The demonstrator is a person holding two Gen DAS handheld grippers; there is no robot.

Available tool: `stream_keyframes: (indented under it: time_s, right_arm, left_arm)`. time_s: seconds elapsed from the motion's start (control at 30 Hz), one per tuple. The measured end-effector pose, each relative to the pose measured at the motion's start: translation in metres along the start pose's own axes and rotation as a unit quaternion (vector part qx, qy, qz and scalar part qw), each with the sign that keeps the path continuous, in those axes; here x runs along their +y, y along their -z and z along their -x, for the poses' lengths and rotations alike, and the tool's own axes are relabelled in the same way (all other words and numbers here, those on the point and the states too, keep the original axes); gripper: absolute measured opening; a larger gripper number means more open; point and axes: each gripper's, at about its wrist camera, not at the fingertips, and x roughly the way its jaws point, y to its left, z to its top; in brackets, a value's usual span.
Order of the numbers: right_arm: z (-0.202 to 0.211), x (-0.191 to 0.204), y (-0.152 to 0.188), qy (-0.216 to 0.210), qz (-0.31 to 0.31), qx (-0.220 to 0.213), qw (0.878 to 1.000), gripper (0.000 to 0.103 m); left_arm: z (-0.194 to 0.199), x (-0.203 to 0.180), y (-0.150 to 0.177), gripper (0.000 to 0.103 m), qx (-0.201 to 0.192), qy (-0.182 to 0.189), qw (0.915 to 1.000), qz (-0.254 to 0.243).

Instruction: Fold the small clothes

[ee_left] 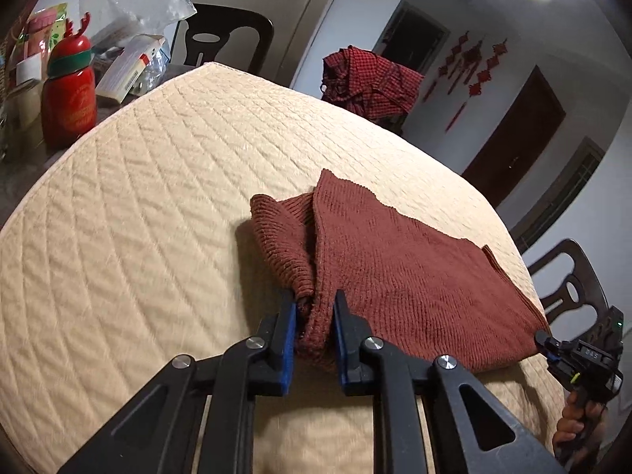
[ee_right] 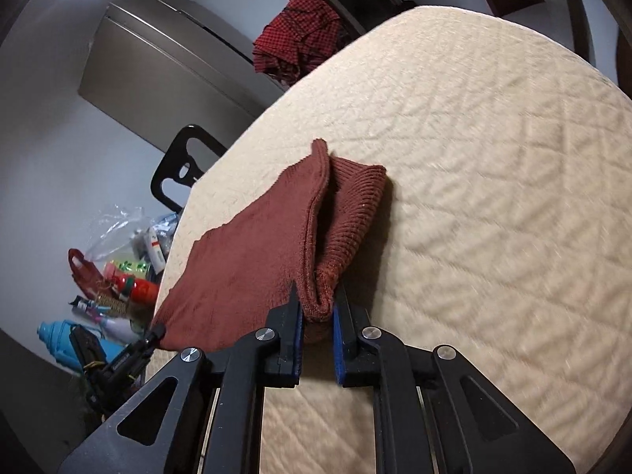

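A rust-brown knitted garment (ee_left: 395, 272) lies on the cream quilted table cover (ee_left: 138, 205). My left gripper (ee_left: 314, 300) is shut on its near left corner, and a ribbed sleeve bunches up beside the fingers. In the right wrist view the same garment (ee_right: 252, 252) spreads to the left, and my right gripper (ee_right: 318, 300) is shut on its near right corner, with a ribbed sleeve folded next to it. The right gripper (ee_left: 543, 341) also shows at the garment's far corner in the left wrist view, held by a hand. The left gripper (ee_right: 156, 333) shows at the lower left of the right wrist view.
A red bottle (ee_left: 69, 91), boxes and a plastic bag crowd the table's left end. A red checked cloth (ee_left: 367, 79) hangs over a chair behind the table. Dark chairs (ee_left: 227, 35) stand at the table's edges. The quilted cover (ee_right: 493, 158) stretches wide to the right.
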Motion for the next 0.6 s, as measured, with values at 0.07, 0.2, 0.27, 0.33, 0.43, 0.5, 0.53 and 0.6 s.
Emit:
stream_keyframes:
  time_s: [0.07,0.2,0.27,0.33,0.43,0.5,0.53,0.6]
  right_arm:
    - [0.008,-0.002,0.009,0.003,-0.001,0.008,1.0,0.012]
    - [0.022,-0.008,0.027,0.014,-0.005,0.02,1.0,0.012]
    - [0.023,-0.015,0.035,0.018,-0.008,0.026,0.999,0.012]
    - [0.019,-0.022,0.039,0.017,-0.017,0.035,0.999,0.012]
    - [0.021,-0.024,0.037,0.009,-0.018,0.033,0.999,0.015]
    - [0.029,-0.018,0.035,0.02,0.007,0.026,0.999,0.016]
    - [0.035,-0.013,0.035,0.025,0.024,0.017,0.999,0.017]
    - [0.045,-0.003,0.035,0.041,0.053,-0.005,0.998,0.017]
  left_arm:
    - [0.009,0.002,0.01,0.018,0.005,0.003,1.0,0.0]
    - [0.022,0.006,0.034,0.018,0.02,0.006,0.9998,0.005]
    - [0.022,0.008,0.043,0.018,0.028,0.006,0.9996,0.005]
    - [0.017,0.012,0.047,0.019,0.035,0.001,0.9993,0.01]
    - [0.018,0.013,0.044,0.02,0.037,0.001,0.9992,0.016]
    - [0.024,0.01,0.042,0.022,0.035,-0.006,0.9994,0.003]
    - [0.028,0.008,0.041,0.022,0.031,-0.012,0.9994,-0.005]
    - [0.037,0.007,0.038,0.022,0.023,-0.025,0.9993,-0.018]
